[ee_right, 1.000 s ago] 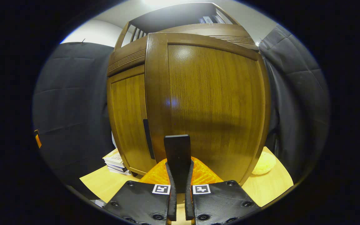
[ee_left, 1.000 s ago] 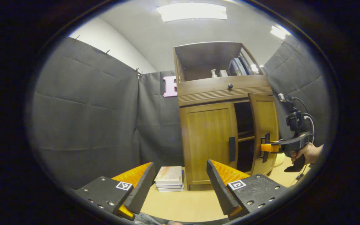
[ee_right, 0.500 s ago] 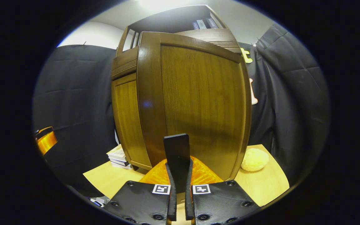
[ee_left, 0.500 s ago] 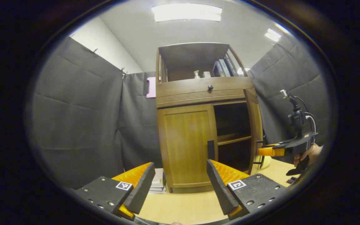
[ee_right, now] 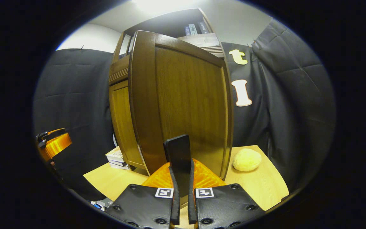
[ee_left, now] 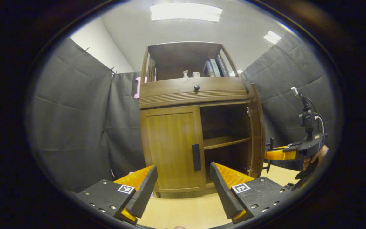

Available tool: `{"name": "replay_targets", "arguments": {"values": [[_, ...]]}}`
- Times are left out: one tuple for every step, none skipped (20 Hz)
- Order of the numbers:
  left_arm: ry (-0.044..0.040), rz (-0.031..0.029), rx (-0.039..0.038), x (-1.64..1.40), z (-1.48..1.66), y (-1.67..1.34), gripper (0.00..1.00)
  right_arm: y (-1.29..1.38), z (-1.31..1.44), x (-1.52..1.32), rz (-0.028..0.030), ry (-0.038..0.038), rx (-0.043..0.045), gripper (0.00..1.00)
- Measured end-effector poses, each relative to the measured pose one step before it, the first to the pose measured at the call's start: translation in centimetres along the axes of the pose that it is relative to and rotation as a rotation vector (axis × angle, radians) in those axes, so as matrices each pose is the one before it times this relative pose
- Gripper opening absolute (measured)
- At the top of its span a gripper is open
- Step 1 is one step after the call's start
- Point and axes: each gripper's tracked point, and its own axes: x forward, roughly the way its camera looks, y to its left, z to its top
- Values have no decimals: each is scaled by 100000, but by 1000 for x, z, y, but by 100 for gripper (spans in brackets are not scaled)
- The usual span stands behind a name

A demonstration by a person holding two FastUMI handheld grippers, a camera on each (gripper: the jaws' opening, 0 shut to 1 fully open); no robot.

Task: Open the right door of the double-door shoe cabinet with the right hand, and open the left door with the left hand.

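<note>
The shoe cabinet [ee_left: 195,95] stands on a light wooden tabletop [ee_left: 183,213] against the booth's dark cloth wall. It serves as the reference for all positions below.

**Right door.** In the left gripper view, the right door [ee_left: 256,130] stands swung well out from the cabinet front, seen nearly edge-on. The opening beside it exposes a dark interior with one shelf board [ee_left: 226,142] across it. In the right gripper view, the same door's outer face [ee_right: 186,105] stands directly ahead.

**Right gripper.** In the right gripper view, the right gripper [ee_right: 181,190] has both fingers pressed onto the dark vertical door handle [ee_right: 178,156], one finger on each side. In the left gripper view, this gripper [ee_left: 270,154] shows at the outer side of the open door, held by a hand [ee_left: 315,158].

**Left door.** The left door [ee_left: 172,149] sits flush with the cabinet front, closed. Its dark handle [ee_left: 196,157] runs vertically along the edge nearest the open compartment.

**Left gripper.** The left gripper [ee_left: 183,187] is in front of the left door, apart from it. Its fingers are spread wide with nothing between them.

**Other items.**
- Above the doors: a drawer with a round knob [ee_left: 196,87].
- Above the drawer: an open shelf holding books [ee_left: 216,67].
- Left of the cabinet base: a stack of books [ee_right: 117,157] on the tabletop.
- Right of the cabinet, beyond the open door: a pale fuzzy ball [ee_right: 246,159] on the tabletop.
</note>
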Motion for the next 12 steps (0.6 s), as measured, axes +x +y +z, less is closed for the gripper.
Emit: {"name": "replay_targets", "arguments": {"values": [[-228,-1241,-26,613,85,-639,96,-361,32,-261,-627,114,-54,8],[-171,-1211,-115,455,76,-375,96,-487,115,-274,-821,-158,-391,12],[-86,-1165,-57,294,-47,-561,96,-495,-78,-288,-924,-113,-400,12],[-78,-1130,23,254,134,-439,96,-555,7,-234,-1022,197,55,11],[-40,-762,191,-120,56,-659,96,-467,-86,-352,-880,448,780,11],[137,-729,-24,20,102,-421,96,-581,33,-379,-820,380,285,11],[65,-745,-255,132,-40,-403,96,-651,-77,-228,-1075,156,144,11],[87,-778,-296,174,61,-236,96,-713,25,-271,-1242,99,-84,11],[-141,-812,9,253,13,-370,96,-749,102,-439,-1402,-179,0,11],[-374,-527,338,332,206,-221,96,-767,46,-232,-1456,-134,21,11],[-291,-569,404,311,36,-248,96,-642,-52,-209,-1391,-1,205,11],[-84,-545,117,342,66,-217,96,-728,47,-130,-1581,25,475,11]]}}
